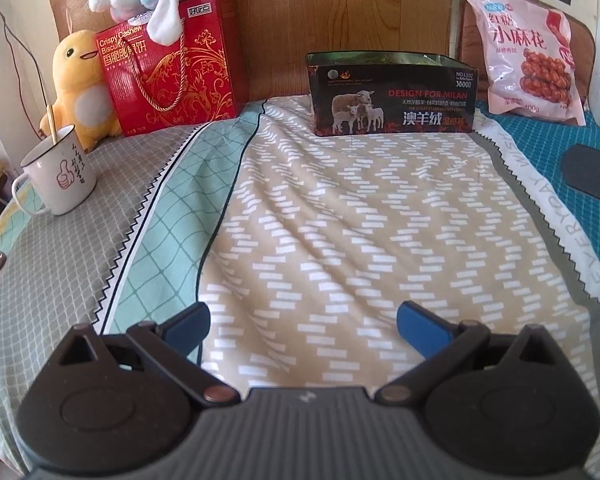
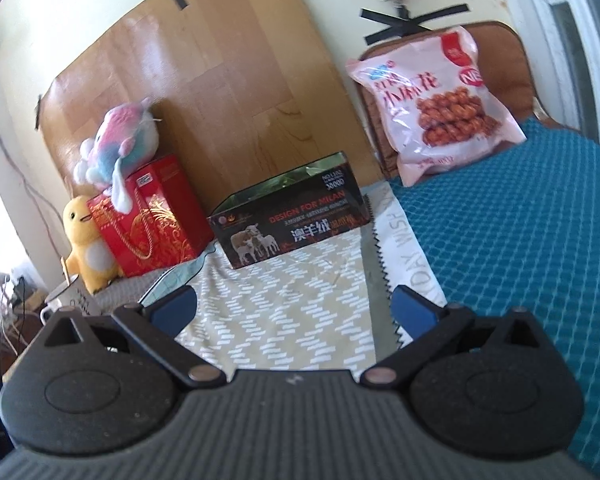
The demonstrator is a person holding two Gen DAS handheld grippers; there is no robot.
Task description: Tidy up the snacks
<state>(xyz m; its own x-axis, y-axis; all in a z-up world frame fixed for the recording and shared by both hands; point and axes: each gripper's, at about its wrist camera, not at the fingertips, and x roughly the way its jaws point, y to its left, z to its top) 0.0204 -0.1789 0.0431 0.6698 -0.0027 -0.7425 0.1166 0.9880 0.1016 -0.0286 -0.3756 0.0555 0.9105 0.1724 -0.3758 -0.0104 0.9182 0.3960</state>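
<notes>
glossy plastic snack bag (image 2: 440,100), cloth bedsheet (image 1: 340,220)

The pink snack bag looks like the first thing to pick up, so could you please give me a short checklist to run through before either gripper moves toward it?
1. Right gripper open and empty: ok.
2. Left gripper open and empty: ok.
3. Pink snack bag in view and unobstructed, leaning against the brown cushion: ok.
4. Open black box upright by the headboard, a likely place for the snacks: ok.
5. Room left inside the black box: cannot tell; something greenish shows at its top.
6. White mug with a stick in it stands far left, away from the bag: ok.
</notes>
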